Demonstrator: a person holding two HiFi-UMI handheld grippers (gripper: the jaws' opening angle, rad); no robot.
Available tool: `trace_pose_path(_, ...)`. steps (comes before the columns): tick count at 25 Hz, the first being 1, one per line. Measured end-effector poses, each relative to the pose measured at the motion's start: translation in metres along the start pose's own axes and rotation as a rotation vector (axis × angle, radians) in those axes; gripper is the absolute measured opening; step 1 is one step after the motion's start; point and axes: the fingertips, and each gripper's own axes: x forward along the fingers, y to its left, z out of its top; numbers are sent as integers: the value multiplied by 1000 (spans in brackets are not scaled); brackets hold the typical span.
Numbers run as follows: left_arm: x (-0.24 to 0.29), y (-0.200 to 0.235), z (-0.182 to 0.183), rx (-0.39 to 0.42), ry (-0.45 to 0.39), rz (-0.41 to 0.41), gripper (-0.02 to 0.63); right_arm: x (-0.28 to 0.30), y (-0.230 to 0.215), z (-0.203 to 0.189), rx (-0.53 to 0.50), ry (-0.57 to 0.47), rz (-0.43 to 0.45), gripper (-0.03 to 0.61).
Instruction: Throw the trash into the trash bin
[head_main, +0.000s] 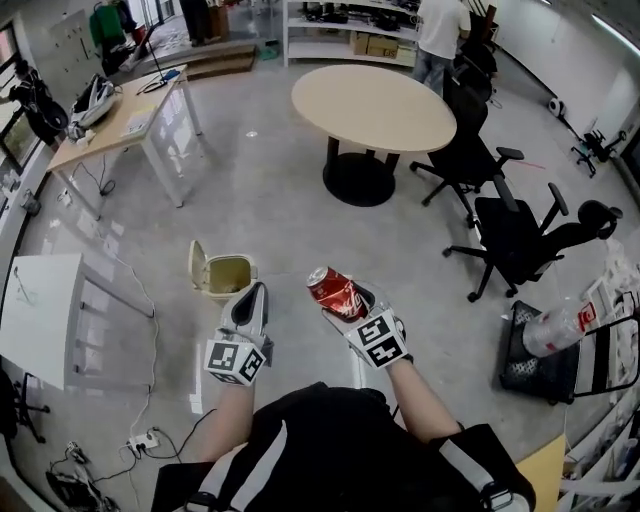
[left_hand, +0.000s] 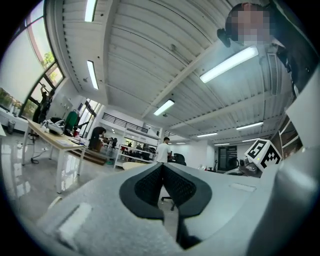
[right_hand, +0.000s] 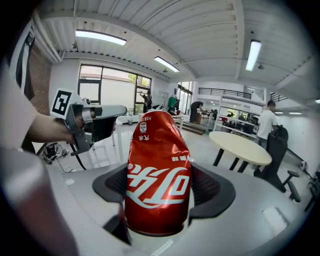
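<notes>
Trash: dented red aluminium cola can pinched in right tool, long axis along jaws. Jaws of left tool pressed together, nothing between. Target: small beige plastic bin, lid open, on floor ahead and left of can, nearer left tool. Judged: carry leftward, release above opening.

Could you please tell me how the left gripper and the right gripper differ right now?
The left gripper is shut and empty; the right gripper clamps a dented red cola can. The left gripper sits nearer the open trash bin than the right gripper. Both carry marker cubes.
</notes>
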Motion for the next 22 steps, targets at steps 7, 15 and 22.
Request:
trace_pose_path(7, -29, 58, 3, -16, -38, 205, 2, 52, 31, 24, -89, 4, 196, 350)
trace_pose_path(15, 0, 86, 19, 30, -42, 323, 2, 105, -11, 54, -138, 4, 297, 350)
trace_pose_path(22, 17, 105, 25, 55, -42, 438, 2, 143, -20, 78, -170, -25, 418, 350)
